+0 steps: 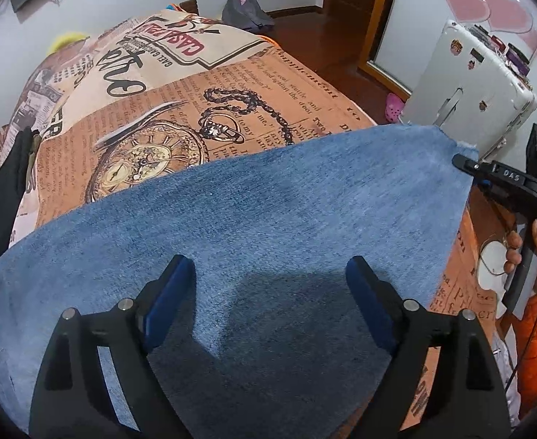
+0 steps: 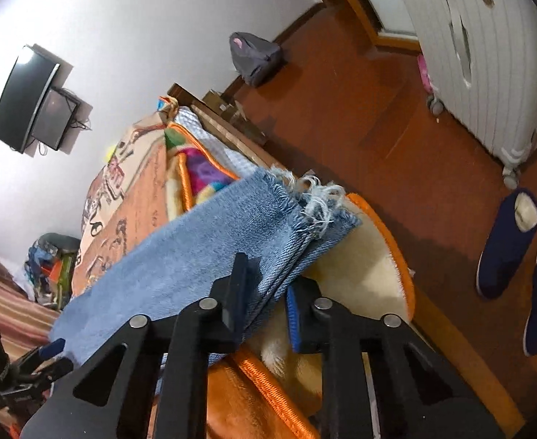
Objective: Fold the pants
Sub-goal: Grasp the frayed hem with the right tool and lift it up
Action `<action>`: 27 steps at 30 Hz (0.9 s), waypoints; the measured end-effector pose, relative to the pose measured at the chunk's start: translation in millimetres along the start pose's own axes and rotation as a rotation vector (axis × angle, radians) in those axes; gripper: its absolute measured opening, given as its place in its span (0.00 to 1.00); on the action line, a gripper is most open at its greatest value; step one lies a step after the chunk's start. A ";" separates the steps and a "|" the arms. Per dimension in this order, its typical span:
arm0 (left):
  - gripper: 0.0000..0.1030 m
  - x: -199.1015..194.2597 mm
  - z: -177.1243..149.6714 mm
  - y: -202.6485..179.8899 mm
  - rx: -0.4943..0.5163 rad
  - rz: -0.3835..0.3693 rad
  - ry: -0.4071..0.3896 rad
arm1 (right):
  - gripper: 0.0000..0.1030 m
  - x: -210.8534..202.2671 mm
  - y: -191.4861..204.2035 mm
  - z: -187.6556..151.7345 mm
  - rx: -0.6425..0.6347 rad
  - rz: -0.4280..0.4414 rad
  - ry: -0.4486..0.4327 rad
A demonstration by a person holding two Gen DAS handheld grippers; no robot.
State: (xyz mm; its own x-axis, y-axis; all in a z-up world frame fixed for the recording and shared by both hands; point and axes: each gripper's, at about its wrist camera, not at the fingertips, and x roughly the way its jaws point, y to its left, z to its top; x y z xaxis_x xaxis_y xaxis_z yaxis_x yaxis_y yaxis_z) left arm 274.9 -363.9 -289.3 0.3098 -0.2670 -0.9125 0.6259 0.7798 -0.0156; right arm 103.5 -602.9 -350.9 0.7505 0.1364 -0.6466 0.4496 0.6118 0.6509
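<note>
A: Denim fills most of what we see. The pants lie spread across the bed, over a cover printed like old newspaper with a pocket watch at about ten o'clock from the cloth's middle.

B: And our left gripper?

A: We hold it above the cloth, at six o'clock in the left wrist view. Its fingers stand wide apart, with bare denim between the blue pads and nothing held.

B: The right gripper shows in that same view, at three o'clock, at the frayed end of the pants.

A: Yes. In the right wrist view we have that gripper closed on the pants: the layered edge of the denim runs between its fingers, and the frayed hem hangs loose toward one o'clock beyond the tips. The fingers are narrow, pinching the cloth.

B: Under that end?

A: We see an orange-edged blanket with a cream fleece side, at the bed's edge. Past it the wooden floor runs off toward twelve o'clock.

B: What else do we make out?

A: A white suitcase at two o'clock, a pair of dark blue slippers at three o'clock, a grey backpack against the wall at twelve, and a dark screen mounted on the wall at ten o'clock.
</note>
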 end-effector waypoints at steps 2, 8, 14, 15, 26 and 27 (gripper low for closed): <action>0.84 -2.5 -0.7 1.0 -0.014 -0.018 -0.003 | 0.11 -10.2 7.2 4.8 -0.024 0.003 -0.019; 0.84 -21.6 -6.8 8.0 -0.056 -0.072 -0.029 | 0.08 -45.2 49.8 16.9 -0.130 0.039 -0.113; 0.84 -56.2 -17.7 28.2 -0.082 -0.048 -0.106 | 0.07 -76.4 116.3 22.5 -0.299 0.070 -0.207; 0.84 -64.9 -21.2 34.7 -0.092 -0.042 -0.124 | 0.07 -79.9 127.7 21.8 -0.325 0.079 -0.219; 0.84 -135.0 -56.7 107.1 -0.173 0.031 -0.280 | 0.07 -92.6 240.0 -5.8 -0.547 0.244 -0.279; 0.84 -140.4 -60.3 114.2 -0.183 0.036 -0.292 | 0.07 -91.9 248.8 -10.3 -0.566 0.259 -0.277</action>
State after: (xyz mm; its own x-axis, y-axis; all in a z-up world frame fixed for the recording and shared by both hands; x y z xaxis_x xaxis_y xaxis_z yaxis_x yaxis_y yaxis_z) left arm 259.7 -203.3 -187.6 0.5379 -0.3674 -0.7588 0.4804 0.8732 -0.0823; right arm 141.4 -455.2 -133.6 0.9301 0.1745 -0.3233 -0.0270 0.9100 0.4137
